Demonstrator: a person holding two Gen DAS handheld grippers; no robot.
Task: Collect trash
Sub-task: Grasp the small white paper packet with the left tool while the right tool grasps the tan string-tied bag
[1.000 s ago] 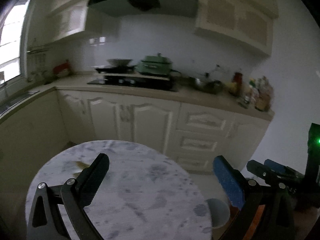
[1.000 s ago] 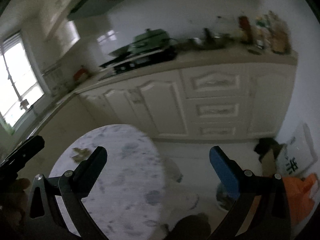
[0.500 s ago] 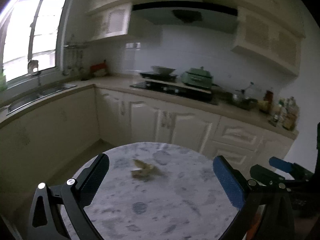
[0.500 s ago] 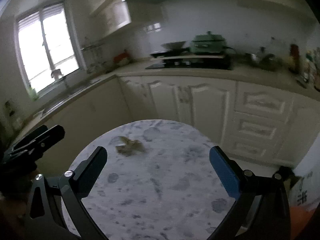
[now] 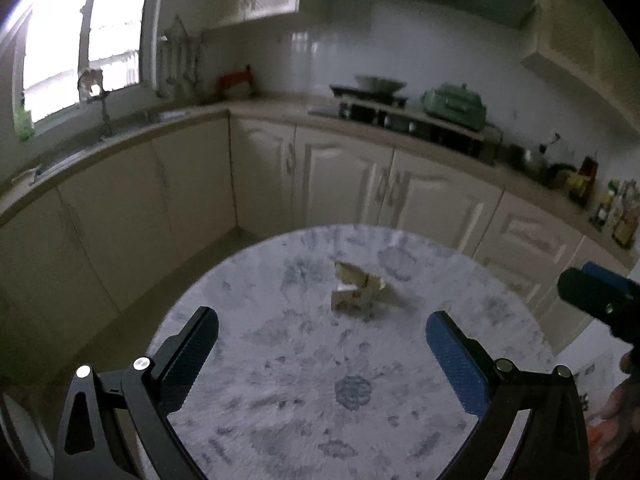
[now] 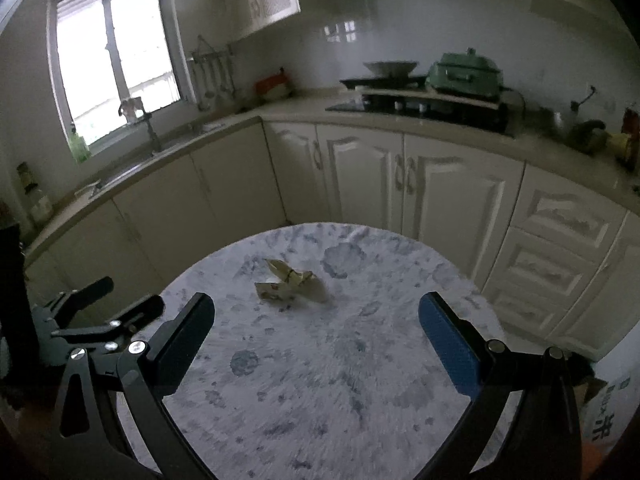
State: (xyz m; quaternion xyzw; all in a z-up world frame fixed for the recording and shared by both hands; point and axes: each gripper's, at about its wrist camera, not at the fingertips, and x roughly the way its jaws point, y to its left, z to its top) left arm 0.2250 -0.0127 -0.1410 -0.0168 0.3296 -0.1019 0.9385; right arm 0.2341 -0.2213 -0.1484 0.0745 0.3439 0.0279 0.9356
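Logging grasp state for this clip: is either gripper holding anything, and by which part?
Nothing is held. The left gripper and right gripper are both open and empty; the crumpled wrapper lies untouched on the round table.

crumpled wrapper (image 6: 290,285) on marble table (image 6: 360,360), fingers (image 6: 182,346) spread

The crumpled wrapper (image 5: 359,289) on the round table (image 5: 280,360) is soft with blur, so its print cannot be read. The table's near edge is cut off by the bottom of both frames. At the right edge of the left wrist view, the right gripper (image 5: 596,292) shows only partly (its jaws cannot be judged there). The bottles (image 5: 616,208) at right are too small to identify.
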